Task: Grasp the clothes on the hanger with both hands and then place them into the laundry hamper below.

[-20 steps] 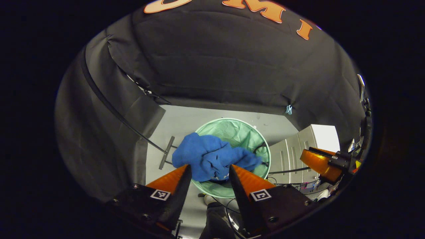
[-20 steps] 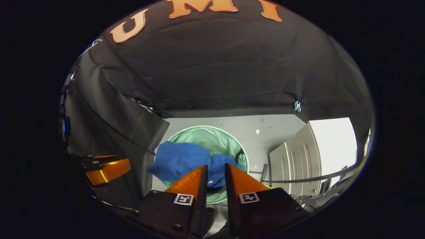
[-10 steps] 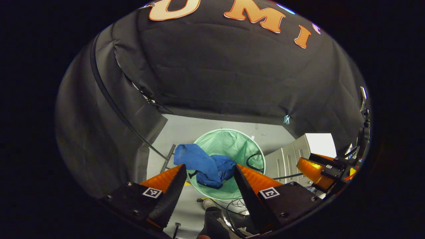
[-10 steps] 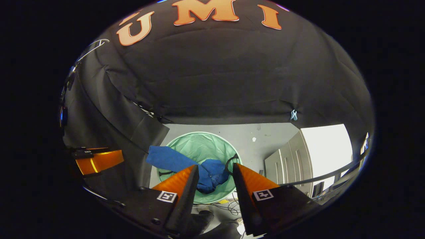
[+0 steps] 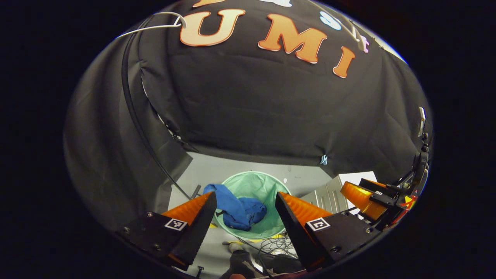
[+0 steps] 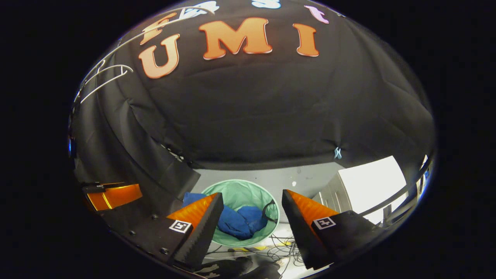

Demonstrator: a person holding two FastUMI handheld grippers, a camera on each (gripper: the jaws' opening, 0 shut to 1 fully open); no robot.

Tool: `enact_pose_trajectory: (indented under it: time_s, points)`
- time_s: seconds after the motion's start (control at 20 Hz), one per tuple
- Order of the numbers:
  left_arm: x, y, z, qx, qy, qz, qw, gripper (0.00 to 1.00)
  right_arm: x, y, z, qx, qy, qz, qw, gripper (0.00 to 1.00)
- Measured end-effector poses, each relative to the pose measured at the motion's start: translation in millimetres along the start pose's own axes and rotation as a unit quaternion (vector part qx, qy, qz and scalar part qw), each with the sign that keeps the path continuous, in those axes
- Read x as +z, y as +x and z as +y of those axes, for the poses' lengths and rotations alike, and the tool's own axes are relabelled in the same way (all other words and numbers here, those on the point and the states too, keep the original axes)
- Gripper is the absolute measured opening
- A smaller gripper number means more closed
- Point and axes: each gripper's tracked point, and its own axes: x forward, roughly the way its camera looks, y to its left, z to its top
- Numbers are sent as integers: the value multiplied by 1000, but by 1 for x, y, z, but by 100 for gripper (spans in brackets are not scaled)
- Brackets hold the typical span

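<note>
Blue clothes (image 5: 240, 211) lie in the green hamper (image 5: 267, 185), one end draped over its rim. Left gripper (image 5: 245, 195) & right gripper (image 6: 252, 195) above it — fingers spread, holding nothing.

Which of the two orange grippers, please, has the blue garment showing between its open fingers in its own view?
Both: the left gripper and right gripper each frame the blue garment in the green hamper below.

Clothes (image 5: 238, 209) in the laundry hamper (image 5: 267, 186), one end over its rim, a cabinet (image 5: 329, 192) beside it.
</note>
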Motion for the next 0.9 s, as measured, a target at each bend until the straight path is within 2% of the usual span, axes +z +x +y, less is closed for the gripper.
enact_pose_trajectory:
  time_s: [0.15,0.4,0.6,0.75,0.9]
  points:
    - [19,-23,-11,-4,-1,-31,1000,97,22,-26,0,-5,4,-30,1000,99]
    - [25,-48,-29,-17,7,-69,997,97,58,-53,-14,-34,-31,-77,996,99]
    - [41,-72,-42,-25,23,-106,994,97,81,-85,-21,-32,-18,-118,992,99]
    - [51,-94,-53,-25,38,-135,990,97,103,-106,-31,-46,-39,-150,987,98]
    - [72,-117,-65,-28,33,-166,985,97,127,-126,-31,-34,-46,-183,982,98]
